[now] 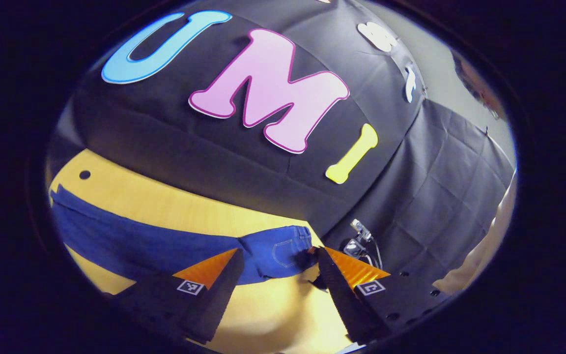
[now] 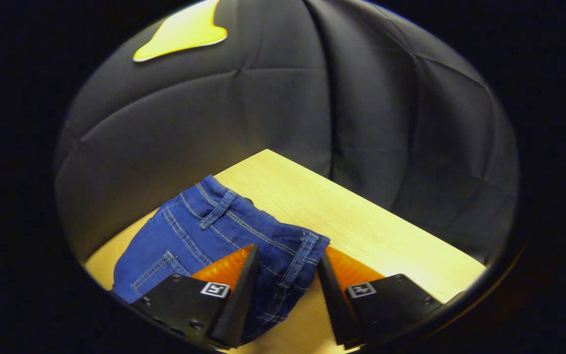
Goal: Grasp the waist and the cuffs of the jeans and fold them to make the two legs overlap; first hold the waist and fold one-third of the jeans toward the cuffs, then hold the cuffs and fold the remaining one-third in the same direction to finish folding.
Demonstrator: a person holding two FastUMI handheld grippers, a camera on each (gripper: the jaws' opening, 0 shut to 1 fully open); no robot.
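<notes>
While the jeans (image 2: 224,236) lie flat on the wooden worktop (image 2: 361,221), their waist end sits nearest the right gripper (image 2: 285,285), whose jaws stand spread with the waistband corner lying between them, not yet pinched. From the left gripper view, the legs run as one long blue band across the worktop toward the far cuffs, and the left gripper (image 1: 278,275) hangs above the seat and pocket area, its jaws also spread and holding nothing. Denim like this looks soft but fairly heavy and thick, so it should drape and sag when lifted rather than keep its shape. The stitched waistband, being doubled and stiffer, seems the surest place to bite; a thin single layer might slip free.
</notes>
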